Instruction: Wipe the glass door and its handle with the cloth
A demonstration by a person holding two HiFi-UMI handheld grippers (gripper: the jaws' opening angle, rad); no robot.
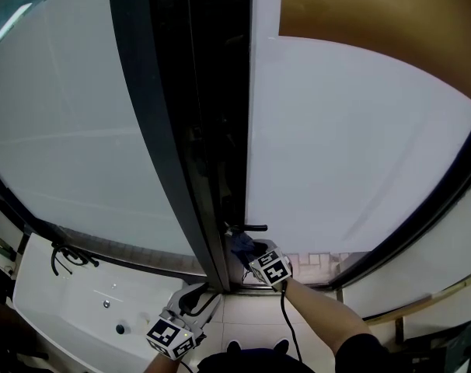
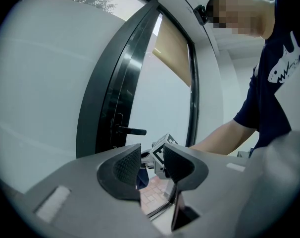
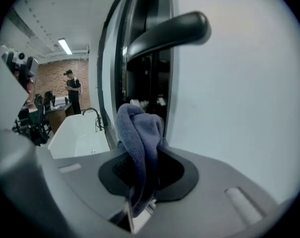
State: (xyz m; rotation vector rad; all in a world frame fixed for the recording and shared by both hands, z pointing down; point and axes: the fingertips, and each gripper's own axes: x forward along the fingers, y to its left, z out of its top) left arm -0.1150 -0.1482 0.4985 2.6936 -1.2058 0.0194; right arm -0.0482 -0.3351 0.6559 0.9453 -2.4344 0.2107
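The glass door (image 1: pixel 352 146) stands in a dark frame (image 1: pixel 197 130), with its black lever handle (image 1: pixel 252 228) low down. My right gripper (image 1: pixel 248 250) sits just below that handle, shut on a blue-grey cloth (image 1: pixel 241 244). In the right gripper view the cloth (image 3: pixel 139 138) bulges up out of the jaws, and the handle (image 3: pixel 170 31) juts out right above it, beside the glass (image 3: pixel 239 108). My left gripper (image 1: pixel 193 301) hangs lower and to the left, away from the door. Its jaws (image 2: pixel 151 165) stand open with nothing in them; the handle (image 2: pixel 130 131) shows beyond.
A white bathtub (image 1: pixel 76 305) with a dark faucet (image 1: pixel 64 256) lies at the lower left. A brown roller blind (image 1: pixel 375 14) covers the top of the right pane. The person's arm (image 2: pixel 224 135) reaches toward the door. Another person (image 3: pixel 72 95) stands far back.
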